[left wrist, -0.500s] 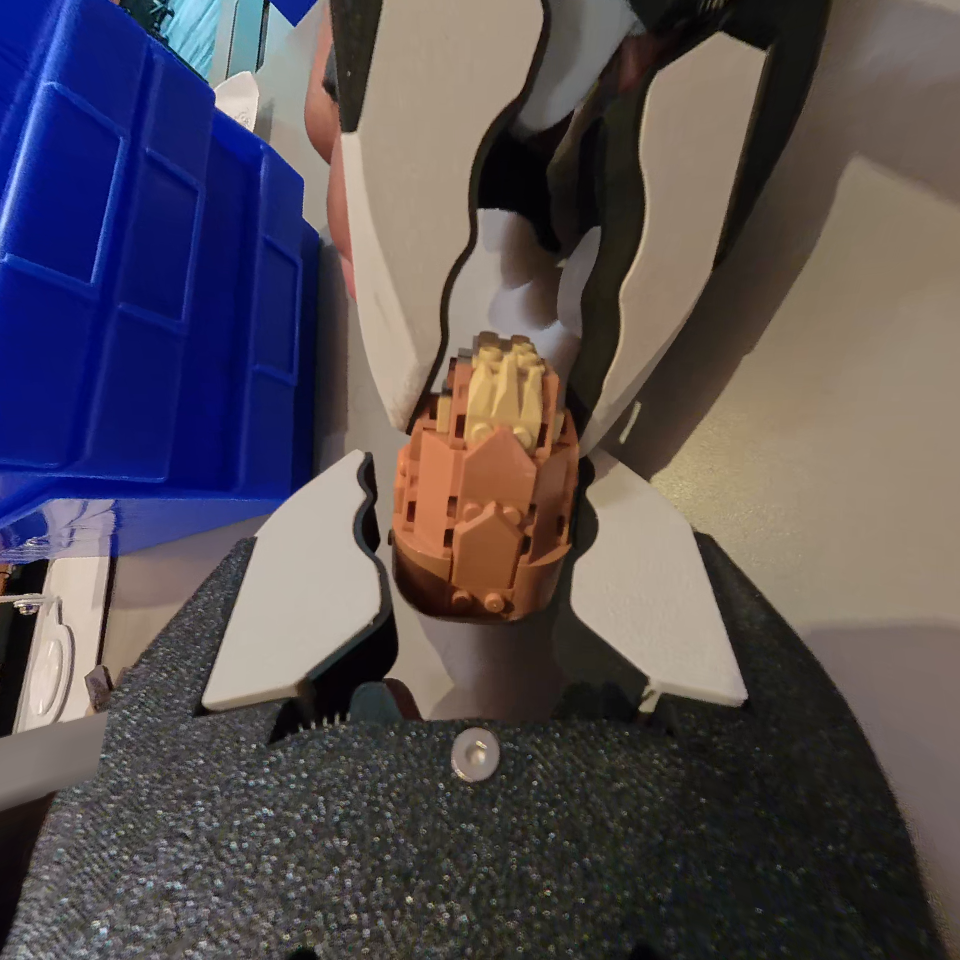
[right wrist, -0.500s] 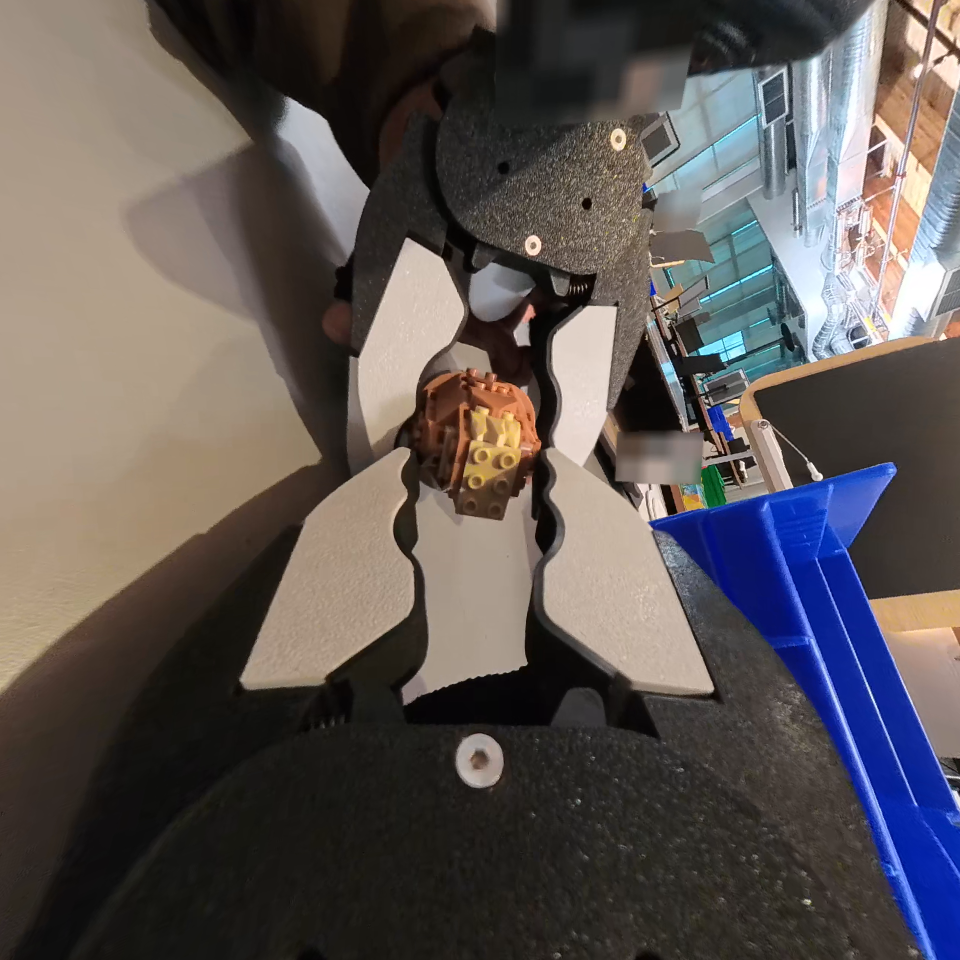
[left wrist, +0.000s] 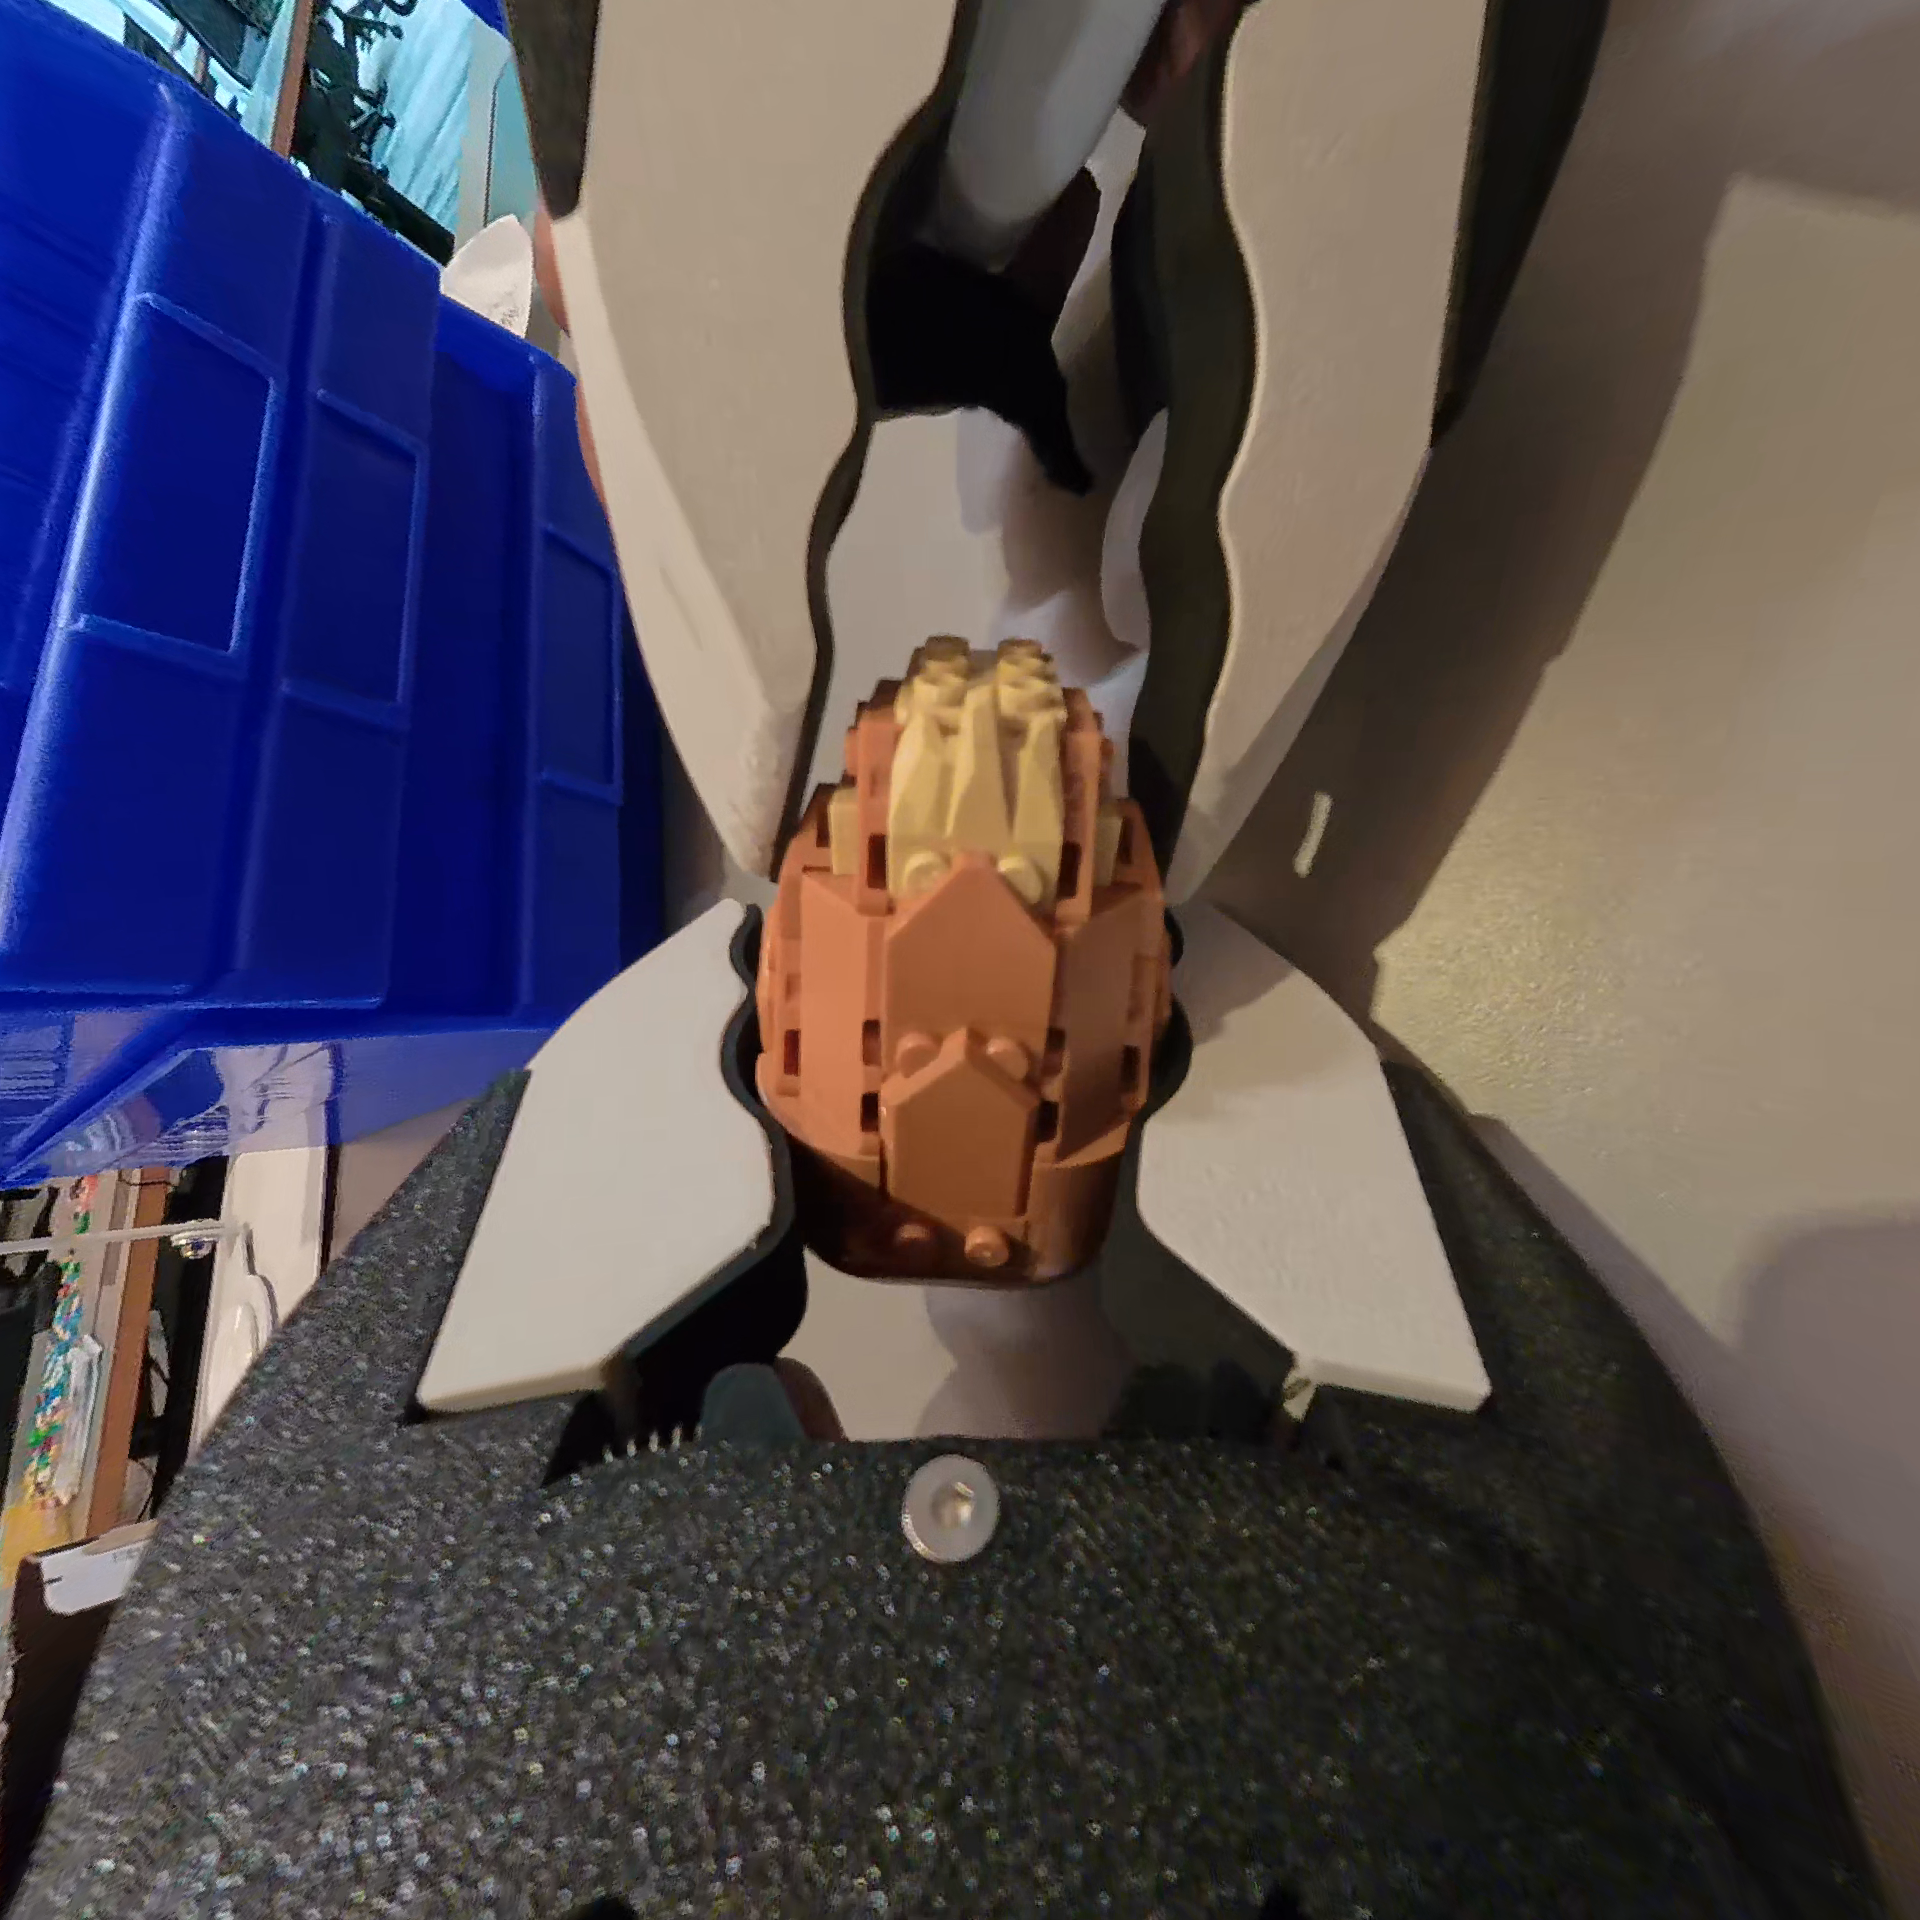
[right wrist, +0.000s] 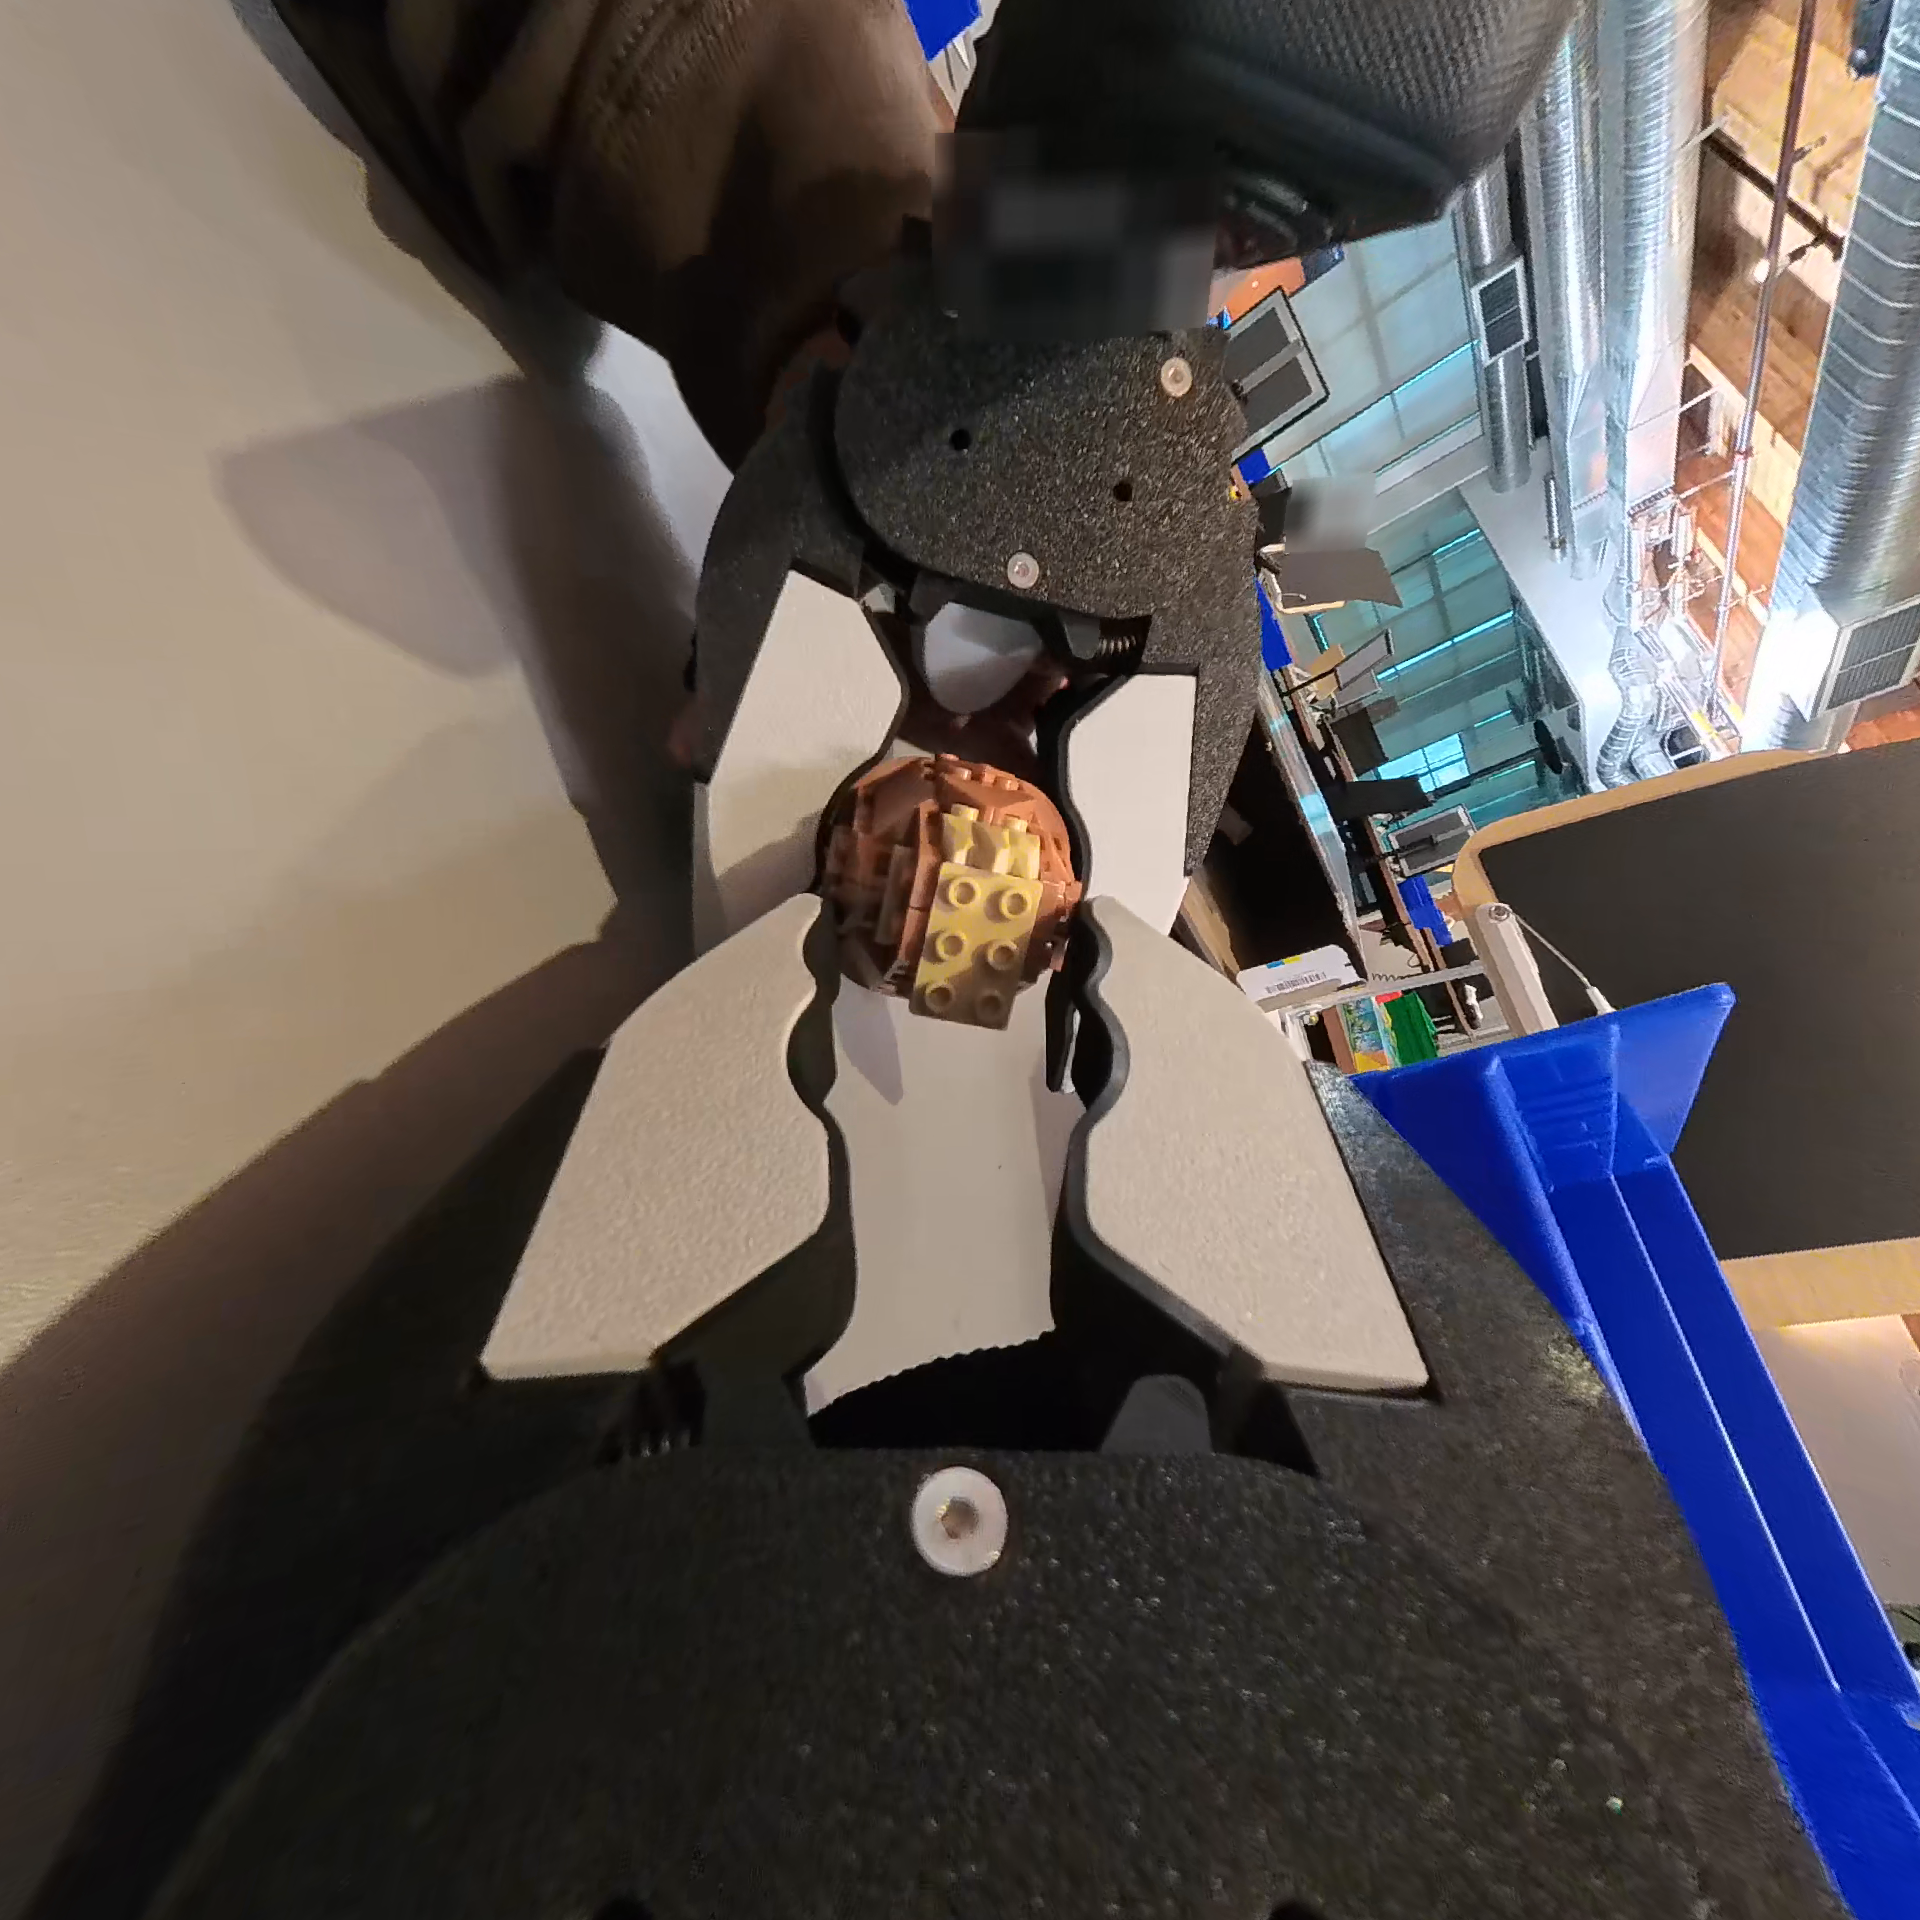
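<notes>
While both hand-held grippers clamp it, brick ball [left wrist: 961,997] hangs

Not much moves here: the brick ball [right wrist: 943,891] sits a bit rolled in the right wrist view, its tan studded plate [right wrist: 971,940] facing the camera more squarely. The blue bin [left wrist: 260,665] looks slightly shifted in the left wrist view.
</notes>
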Available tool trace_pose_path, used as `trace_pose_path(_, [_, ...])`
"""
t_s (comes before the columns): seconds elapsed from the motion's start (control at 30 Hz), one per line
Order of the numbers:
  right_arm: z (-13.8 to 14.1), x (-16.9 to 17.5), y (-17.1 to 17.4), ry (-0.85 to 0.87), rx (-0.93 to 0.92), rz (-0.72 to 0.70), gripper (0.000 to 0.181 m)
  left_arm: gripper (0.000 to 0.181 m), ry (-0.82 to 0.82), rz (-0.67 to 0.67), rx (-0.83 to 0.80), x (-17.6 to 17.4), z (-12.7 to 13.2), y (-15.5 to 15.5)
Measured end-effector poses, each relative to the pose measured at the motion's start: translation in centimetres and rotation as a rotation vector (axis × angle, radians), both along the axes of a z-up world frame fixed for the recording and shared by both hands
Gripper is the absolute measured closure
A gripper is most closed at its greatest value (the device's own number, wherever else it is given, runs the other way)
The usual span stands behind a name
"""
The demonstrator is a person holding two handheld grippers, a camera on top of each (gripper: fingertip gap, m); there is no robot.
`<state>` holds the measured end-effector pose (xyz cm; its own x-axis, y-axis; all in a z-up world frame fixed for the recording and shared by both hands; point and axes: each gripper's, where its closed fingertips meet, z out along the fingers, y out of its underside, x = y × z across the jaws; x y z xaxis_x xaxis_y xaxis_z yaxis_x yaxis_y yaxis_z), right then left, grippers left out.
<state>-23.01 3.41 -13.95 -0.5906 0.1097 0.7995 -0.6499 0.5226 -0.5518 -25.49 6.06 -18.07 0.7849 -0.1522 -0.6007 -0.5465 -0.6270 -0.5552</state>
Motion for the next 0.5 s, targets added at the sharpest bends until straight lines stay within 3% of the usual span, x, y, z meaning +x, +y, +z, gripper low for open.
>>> trace_pose_path(0.13, [-0.1,-0.4,0.2,0.002,0.007,-0.029,0.138,0.111,0.055,0.045,0.007,-0.7,0.1,0.0])
trace_pose_path(0.3, [0.2,-1.6,1.1,-0.025,-0.022,-0.108,0.144,0.111,0.216,0.203,0.000,-3.5,0.7,-0.6])
trace_pose_path(0.5, [1.0,-2.7,2.1,-0.062,-0.085,-0.197,0.145,0.112,0.433,0.389,0.089,-6.3,3.9,-1.7])
